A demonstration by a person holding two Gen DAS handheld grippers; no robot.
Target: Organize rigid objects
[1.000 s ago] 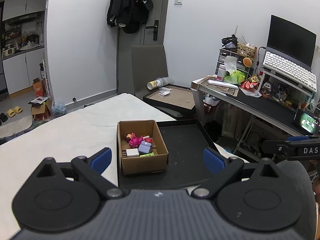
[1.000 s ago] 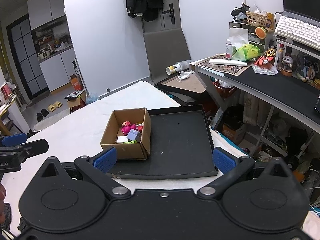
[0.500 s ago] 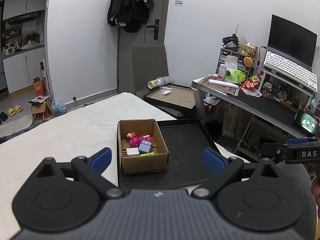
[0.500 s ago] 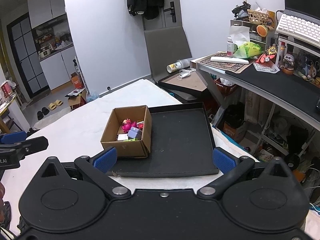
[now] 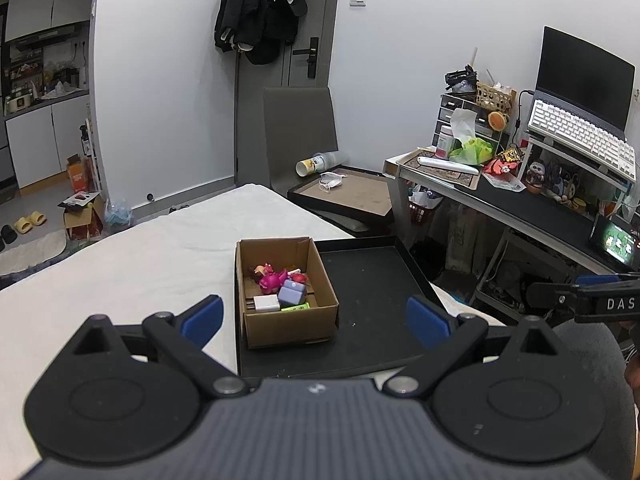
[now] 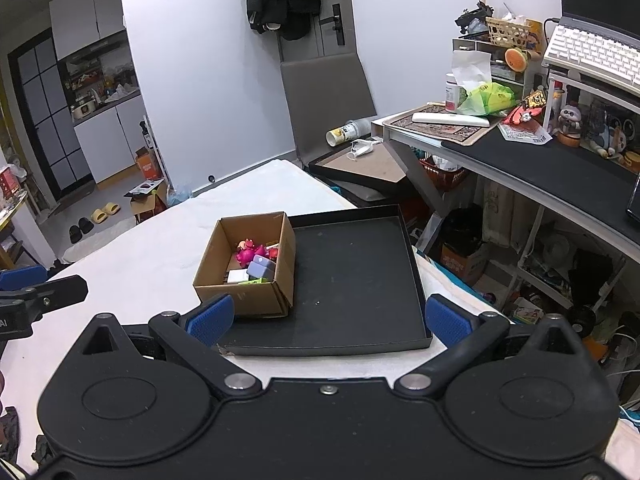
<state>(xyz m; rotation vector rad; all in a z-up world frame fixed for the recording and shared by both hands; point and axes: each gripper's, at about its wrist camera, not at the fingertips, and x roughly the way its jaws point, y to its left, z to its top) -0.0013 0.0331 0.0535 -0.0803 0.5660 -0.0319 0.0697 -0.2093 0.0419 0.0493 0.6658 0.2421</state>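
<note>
An open cardboard box (image 5: 286,312) (image 6: 244,292) stands in the left part of a shallow black tray (image 5: 376,300) (image 6: 360,280) on a white-covered table. Inside the box lie a pink toy figure (image 5: 272,279) (image 6: 246,254), a lilac block (image 5: 291,295) (image 6: 261,269), a white charger (image 5: 265,303) (image 6: 239,277) and a green piece (image 5: 295,307). My left gripper (image 5: 316,320) hangs open above the table's near edge, short of the box. My right gripper (image 6: 328,318) is open too, over the tray's near rim. Neither holds anything.
Beyond the table's far end stand a grey chair (image 5: 300,136) and a second tray (image 5: 352,200) bearing a face mask and a tipped cup. A cluttered desk (image 6: 540,160) with keyboard runs along the right. Each gripper shows at the other view's edge.
Both views have shifted only slightly; the box looks a little nearer in the right wrist view. Both grippers stay open and empty, and the box has not moved.
</note>
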